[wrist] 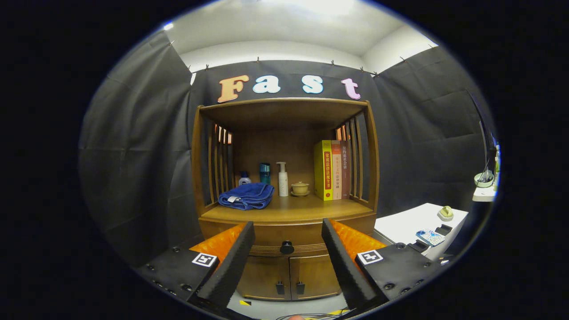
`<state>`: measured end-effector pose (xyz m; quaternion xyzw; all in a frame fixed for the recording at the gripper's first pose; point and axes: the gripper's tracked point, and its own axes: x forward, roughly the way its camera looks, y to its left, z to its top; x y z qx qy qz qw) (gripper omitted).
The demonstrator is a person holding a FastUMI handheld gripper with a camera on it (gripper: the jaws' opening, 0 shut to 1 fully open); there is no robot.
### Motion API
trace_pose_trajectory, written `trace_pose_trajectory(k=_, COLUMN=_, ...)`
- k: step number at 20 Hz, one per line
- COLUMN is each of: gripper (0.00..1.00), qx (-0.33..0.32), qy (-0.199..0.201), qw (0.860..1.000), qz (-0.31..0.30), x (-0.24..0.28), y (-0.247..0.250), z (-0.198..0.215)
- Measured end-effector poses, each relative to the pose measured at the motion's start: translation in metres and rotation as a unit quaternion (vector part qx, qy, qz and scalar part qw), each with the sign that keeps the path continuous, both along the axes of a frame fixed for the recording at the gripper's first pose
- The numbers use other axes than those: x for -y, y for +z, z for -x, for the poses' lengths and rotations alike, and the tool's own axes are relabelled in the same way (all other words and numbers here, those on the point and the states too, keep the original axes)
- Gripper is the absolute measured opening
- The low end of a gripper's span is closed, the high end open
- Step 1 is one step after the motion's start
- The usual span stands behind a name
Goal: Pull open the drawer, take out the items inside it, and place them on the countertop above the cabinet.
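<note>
Gripper view: gripper (288, 235) wide apart, empty, aimed at the cabinet (286, 213). Drawer (266, 238) shut under the countertop (289, 209), knob (287, 247) centred between fingers, beyond the tips. Stiff wood, prob slides straight; pinch the small round knob.

Hand-held gripper (288, 231) level, fingers spread wide apart, holding nothing

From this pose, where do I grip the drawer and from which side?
Take the round dark knob at the middle of the drawer front, the only part that sticks out. Come straight in from the front, one finger on each side of it. The gripper is open, apart from the cabinet, and the knob already sits between the fingers, so probably little realignment is needed.
</note>
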<state>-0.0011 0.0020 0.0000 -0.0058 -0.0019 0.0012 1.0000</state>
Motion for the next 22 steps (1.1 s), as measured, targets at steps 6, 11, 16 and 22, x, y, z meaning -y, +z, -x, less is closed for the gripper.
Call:
trace_pose_trajectory(k=6, gripper=0.99, qx=0.006, qy=-0.001, qw=1.000, qz=-0.002, x=0.000, y=0.003, z=0.001)
trace_pose_trajectory(k=11, gripper=0.99, qx=0.007, qy=0.006, qw=1.000, qz=-0.012, x=-0.001, y=0.003, z=-0.007)
trace_pose_trajectory(k=16, gripper=0.99, qx=0.019, qy=-0.006, qw=1.000, qz=0.005, x=0.014, y=-0.001, z=-0.027)
trace_pose_trajectory(k=22, gripper=0.99, qx=0.024, qy=-0.006, qw=1.000, qz=-0.004, x=0.018, y=-0.030, z=-0.056)
